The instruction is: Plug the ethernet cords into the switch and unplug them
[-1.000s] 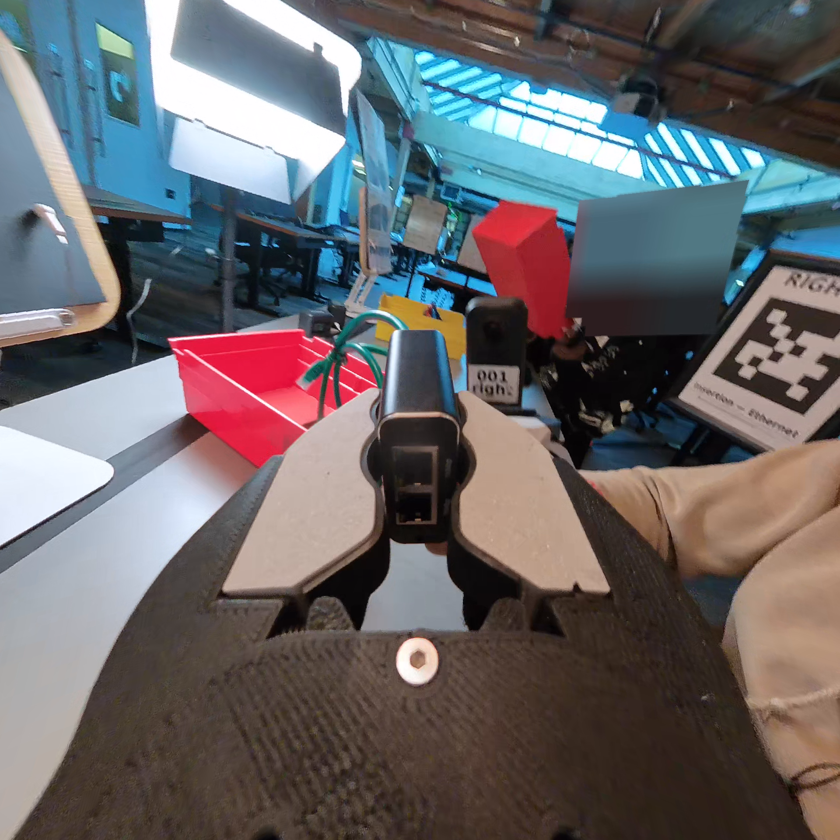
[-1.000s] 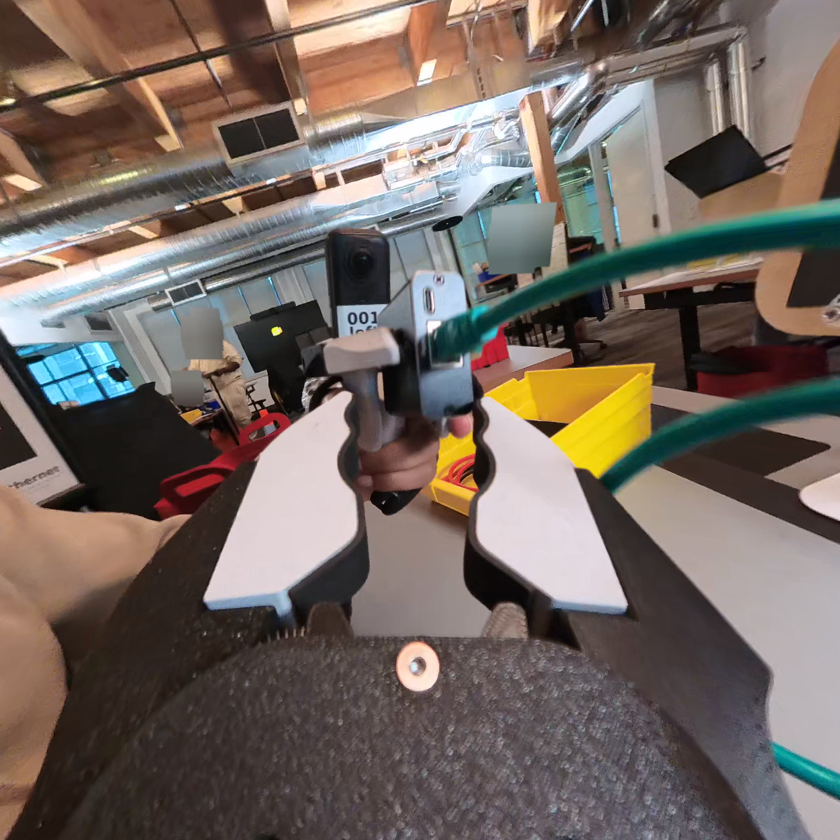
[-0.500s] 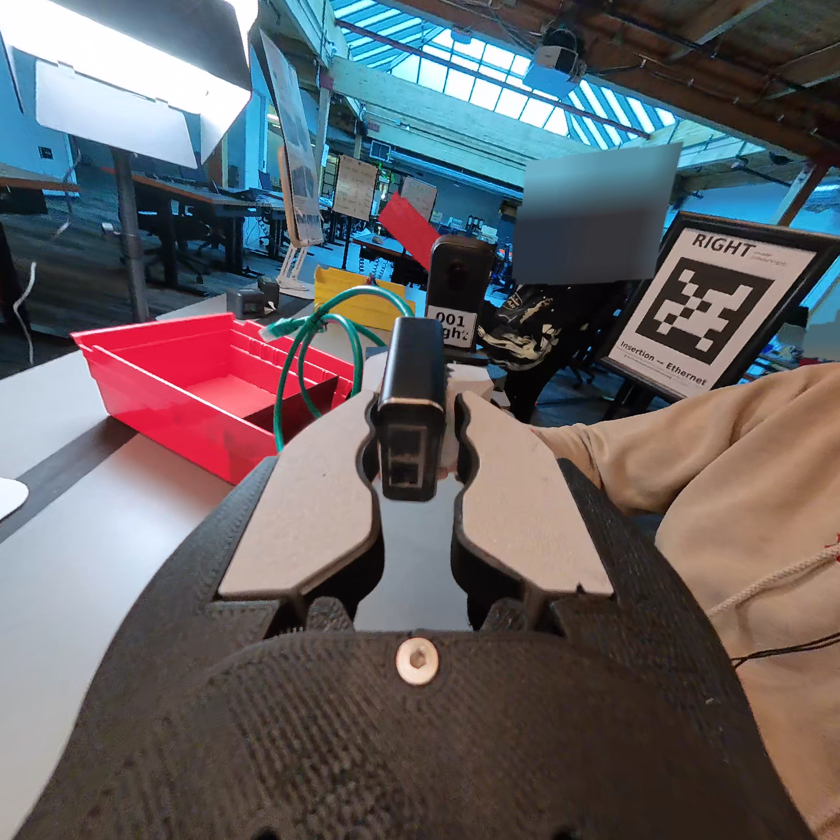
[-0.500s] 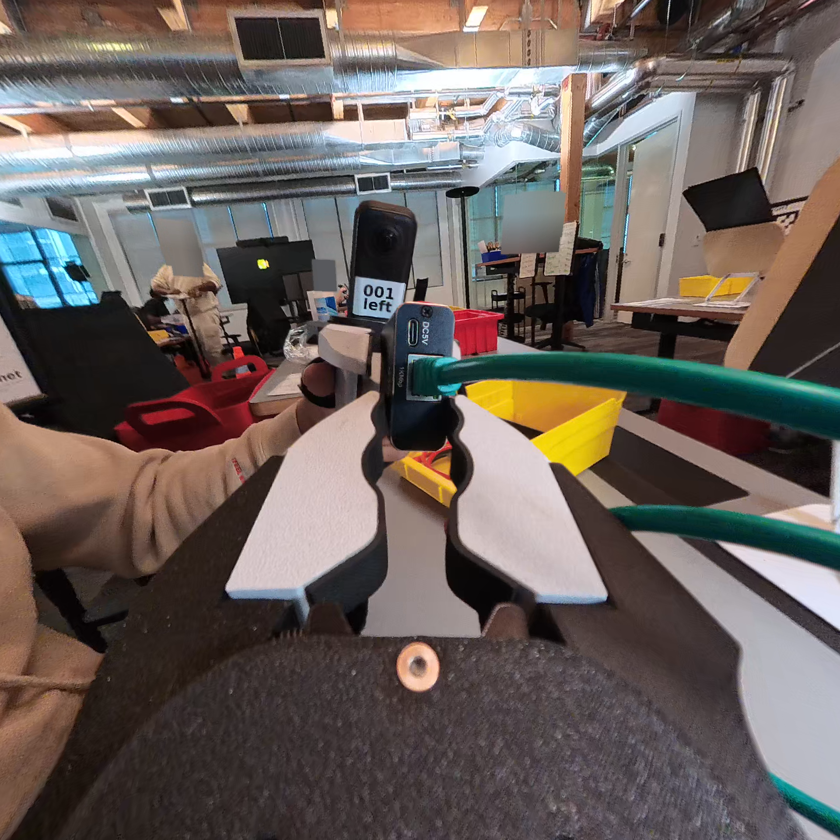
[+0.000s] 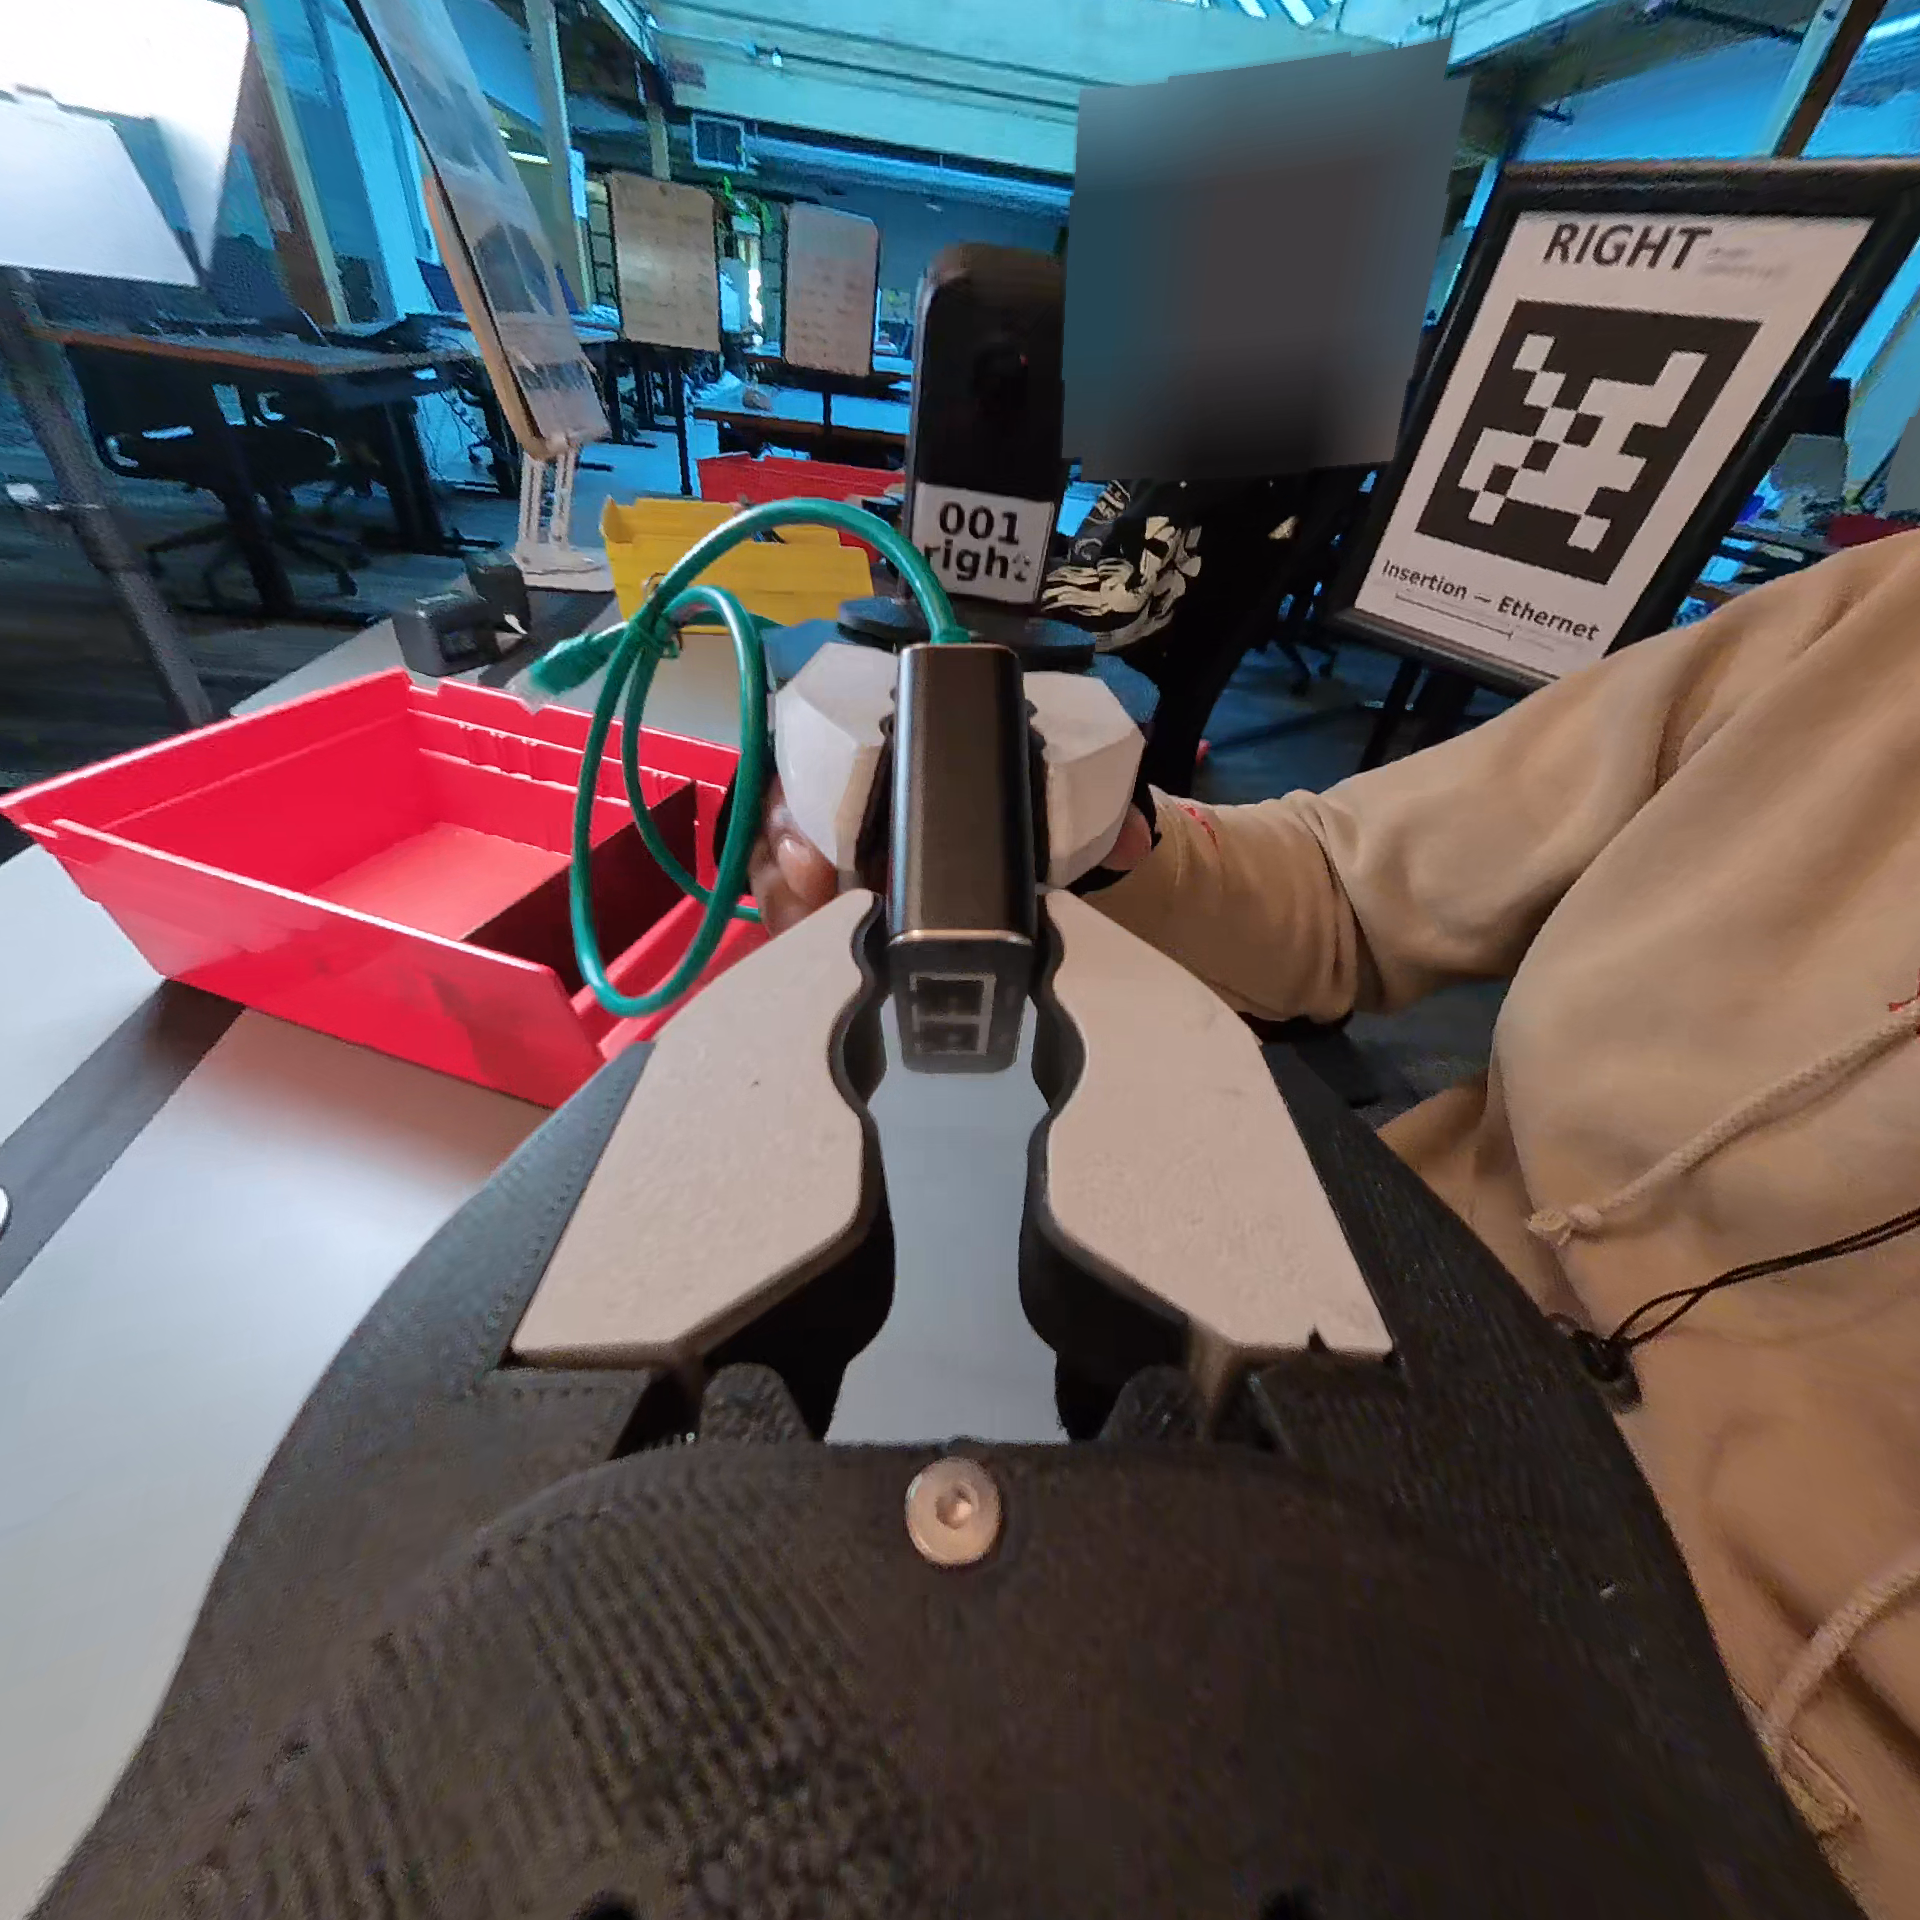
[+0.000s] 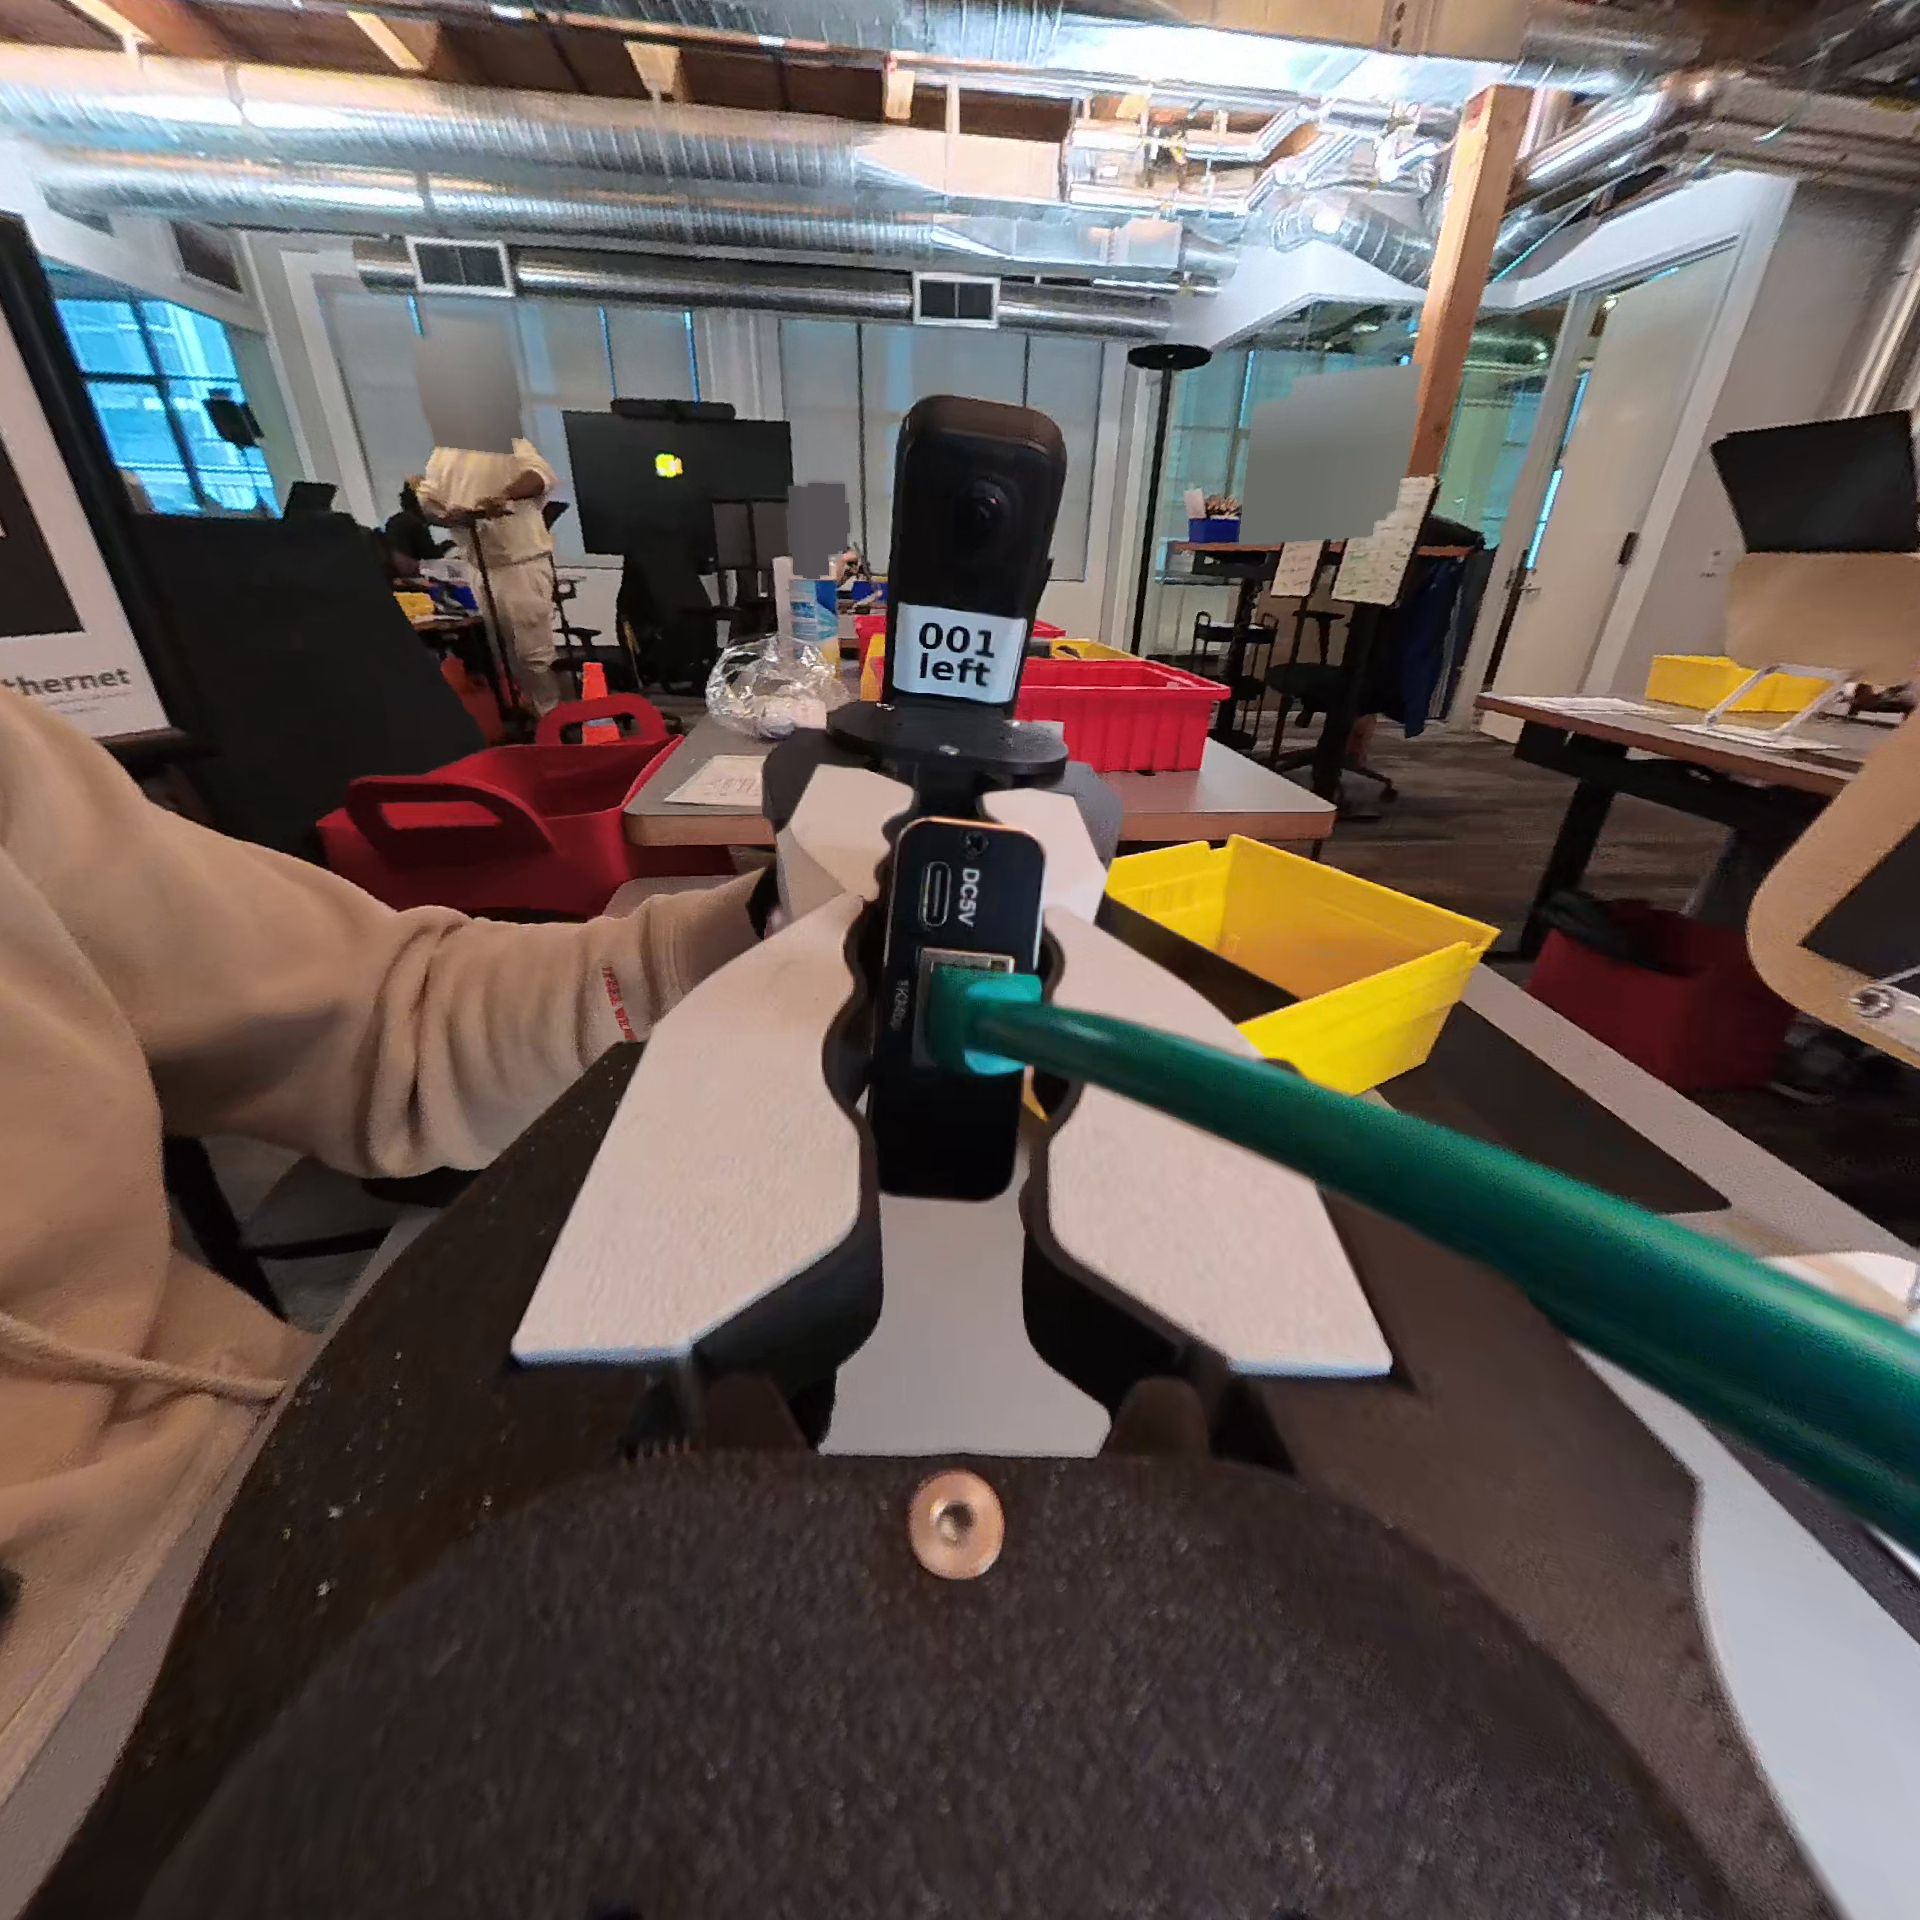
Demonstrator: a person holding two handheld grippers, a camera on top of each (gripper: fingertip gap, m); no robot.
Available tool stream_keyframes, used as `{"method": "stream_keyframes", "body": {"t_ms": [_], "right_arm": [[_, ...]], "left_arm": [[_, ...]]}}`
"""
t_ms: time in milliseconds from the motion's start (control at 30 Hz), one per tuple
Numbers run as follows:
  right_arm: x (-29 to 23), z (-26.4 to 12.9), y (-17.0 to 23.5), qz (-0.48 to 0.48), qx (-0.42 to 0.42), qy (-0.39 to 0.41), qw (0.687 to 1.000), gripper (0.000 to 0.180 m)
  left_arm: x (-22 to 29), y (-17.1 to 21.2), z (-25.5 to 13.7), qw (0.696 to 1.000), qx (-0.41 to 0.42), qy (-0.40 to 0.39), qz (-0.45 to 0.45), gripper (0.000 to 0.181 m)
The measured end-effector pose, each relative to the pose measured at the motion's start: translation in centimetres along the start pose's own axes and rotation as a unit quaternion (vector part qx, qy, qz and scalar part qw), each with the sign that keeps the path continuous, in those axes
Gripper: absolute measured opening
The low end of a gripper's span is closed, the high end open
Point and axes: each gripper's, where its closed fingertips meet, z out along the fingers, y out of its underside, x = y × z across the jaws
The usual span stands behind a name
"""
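Observation:
A small black switch is held in the air between both grippers, which face each other. My left gripper is shut on the end with two empty ports. My right gripper is shut on the other end of the switch, where a green ethernet cord is plugged into the lower port. The cord loops to the left and its free plug hangs in the air. The right gripper's white fingers show behind the switch.
A red bin stands on the grey table to the left. A yellow bin stands on the table's other side. A framed marker sign stands behind. The person's beige sleeves lie close by. My left and right fingertips are right by each other.
My right gripper has moved in and closed on the cord end of the switch. Both grippers have levelled out. The cord has stayed plugged in.

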Motion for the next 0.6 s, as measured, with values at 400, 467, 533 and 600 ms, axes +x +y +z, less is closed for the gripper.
{"method": "stream_keyframes", "body": {"t_ms": [400,467,533,600], "right_arm": [[0.8,-0.8,-0.5,0.049,0.014,-0.009,0.999,0.024],[0.8,-1.2,-1.1,0.077,0.033,-0.023,0.996,0.024],[0.8,-1.4,-1.4,0.092,0.047,-0.033,0.994,0.024],[0.8,-1.4,-1.4,0.099,0.051,-0.041,0.993,0.024]], "left_arm": [[-2.4,-2.3,-5.1,0.991,-0.007,-0.127,0.034,0.038],[-4.8,-2.7,-9.2,0.974,-0.020,-0.224,0.041,0.037],[-7.3,-1.7,-13.8,0.947,-0.051,-0.316,0.024,0.037],[-9.5,0.7,-18.1,0.917,-0.101,-0.387,-0.012,0.037]]}}
